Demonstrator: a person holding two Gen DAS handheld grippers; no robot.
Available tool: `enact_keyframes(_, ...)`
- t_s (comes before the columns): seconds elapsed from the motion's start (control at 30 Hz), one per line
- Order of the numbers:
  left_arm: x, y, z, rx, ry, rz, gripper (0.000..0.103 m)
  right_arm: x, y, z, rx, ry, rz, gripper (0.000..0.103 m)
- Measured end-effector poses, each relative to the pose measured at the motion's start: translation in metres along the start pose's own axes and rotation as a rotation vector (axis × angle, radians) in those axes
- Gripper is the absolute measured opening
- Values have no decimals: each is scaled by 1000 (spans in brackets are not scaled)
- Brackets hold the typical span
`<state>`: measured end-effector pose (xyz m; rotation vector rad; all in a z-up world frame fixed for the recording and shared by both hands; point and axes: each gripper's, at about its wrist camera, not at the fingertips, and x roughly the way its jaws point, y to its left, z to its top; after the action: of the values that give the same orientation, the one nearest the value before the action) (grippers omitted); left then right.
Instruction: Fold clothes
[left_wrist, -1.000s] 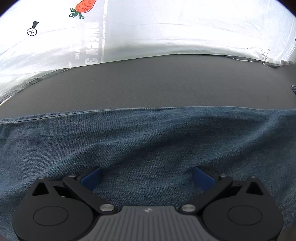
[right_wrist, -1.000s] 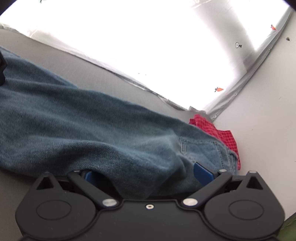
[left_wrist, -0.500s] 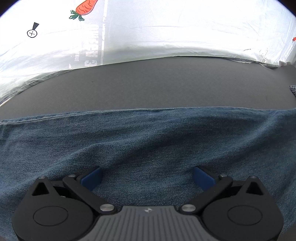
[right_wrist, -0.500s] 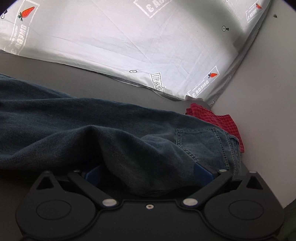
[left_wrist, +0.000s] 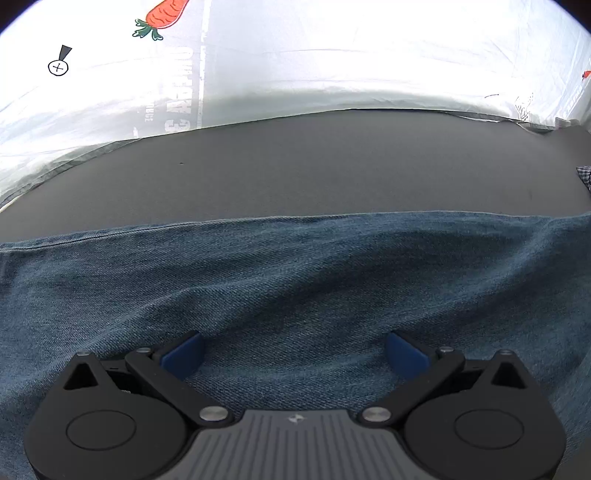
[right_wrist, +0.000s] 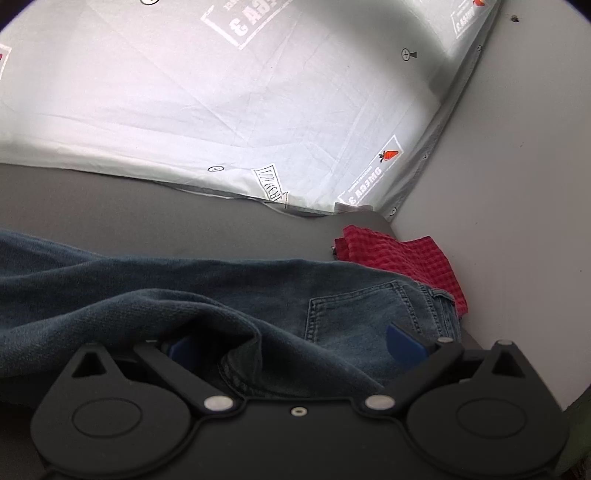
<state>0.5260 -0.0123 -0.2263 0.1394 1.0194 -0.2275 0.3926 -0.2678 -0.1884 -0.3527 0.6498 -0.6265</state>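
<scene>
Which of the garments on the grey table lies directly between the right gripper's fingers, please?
The blue jeans: their denim lies between the right gripper fingers. The red checked cloth lies beyond them, at the table's far corner.

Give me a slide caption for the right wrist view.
Open right gripper over rumpled jeans, red checked cloth beyond.

Coarse denim jeans (left_wrist: 295, 280), matt grey tabletop (left_wrist: 295, 166)
</scene>
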Motion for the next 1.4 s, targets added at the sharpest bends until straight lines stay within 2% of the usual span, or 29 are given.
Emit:
enact_keyframes(0.2,-1,2,1,2,-14,-1,103,-8,12,-17,-28,59,79,102)
enact_keyframes(0.27,1,1,3,2,-12,0,103,-6,14,-22,-26,80,69,102)
enact_keyframes(0.5,-3,-9,-1,-4,-16,4,103,-9,-4,-1,144,20,111,102)
enact_keyframes(0.57,-3,-12,-1,-4,-15,5,103,-3,-6,3,170,33,108,102)
enact_keyframes(0.7,-4,-14,-2,-3,-15,4,103,14,3,-2,106,113,-2,102)
enact_keyframes(0.77,-3,-12,-1,-1,-16,3,103,12,-3,-7,156,140,-9,102)
enact_keyframes(0.87,-3,-13,-2,-2,-23,3,103,14,-20,-16,251,241,-63,102)
enact_keyframes(0.93,-4,-13,-3,-4,-29,4,103,23,-24,-28,271,327,-78,102)
enact_keyframes(1.0,-4,-13,-3,-3,-30,3,103,27,-26,-40,290,356,-34,102)
enact_keyframes(1.07,-3,-11,0,1,-17,-2,103,21,-29,-46,224,325,-30,102)
enact_keyframes(1.13,-2,-8,3,8,-1,-11,103,9,-35,-47,121,305,-80,102)
enact_keyframes(1.27,0,-4,6,8,-5,-14,103,-31,-50,-55,64,286,-100,103)
enact_keyframes(1.4,1,-3,7,8,-12,-9,103,-26,-15,-85,-130,335,-116,102)
